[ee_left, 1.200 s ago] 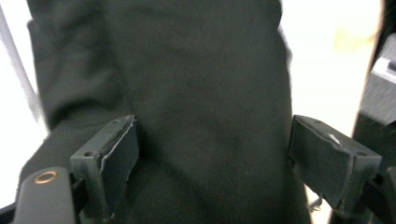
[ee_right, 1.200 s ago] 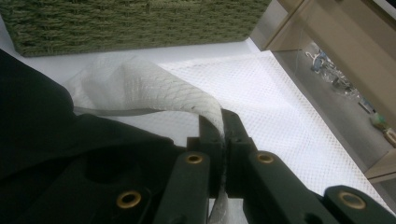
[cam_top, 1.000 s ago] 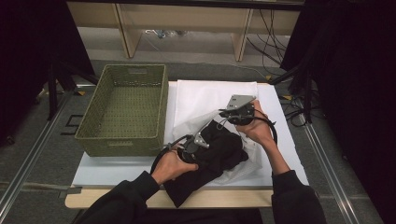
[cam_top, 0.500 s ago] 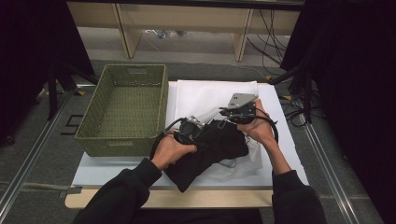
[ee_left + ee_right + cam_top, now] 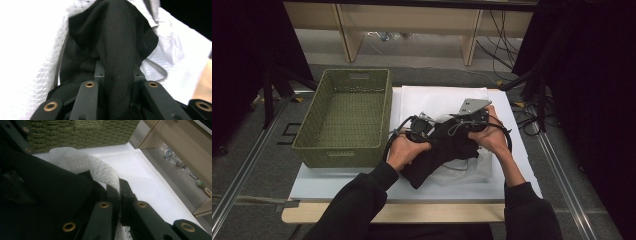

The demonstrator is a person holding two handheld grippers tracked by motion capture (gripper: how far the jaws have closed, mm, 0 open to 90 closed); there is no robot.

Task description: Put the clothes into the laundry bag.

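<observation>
Covering the counter point(image 5: 327, 182), a white sheet; green basket point(image 5: 343, 118) left, dark room around.
Left gripper point(image 5: 117, 75) clamps black cloth point(image 5: 447, 150), now lifted nearer right gripper point(image 5: 120, 192), pinching white mesh point(image 5: 100, 170).

Person wears dark, almost black long sleeves; left sleeve point(image 5: 362, 197) and right sleeve point(image 5: 528, 212) both end just before the wrist. Hands are bare, no gloves.

Left gripper point(image 5: 418, 127) is black, w/ a black cable point(image 5: 388, 147) looping beside it. Right gripper point(image 5: 472, 119) is black too, w/ a grey three-cornered plate point(image 5: 473, 105) on top and a black cable point(image 5: 506, 135) curving round the hand.

In both gripper views the jaws are matte black bars w/ brass-coloured rivets point(image 5: 90, 84) at the joints, and small dark screws near the tips.
</observation>
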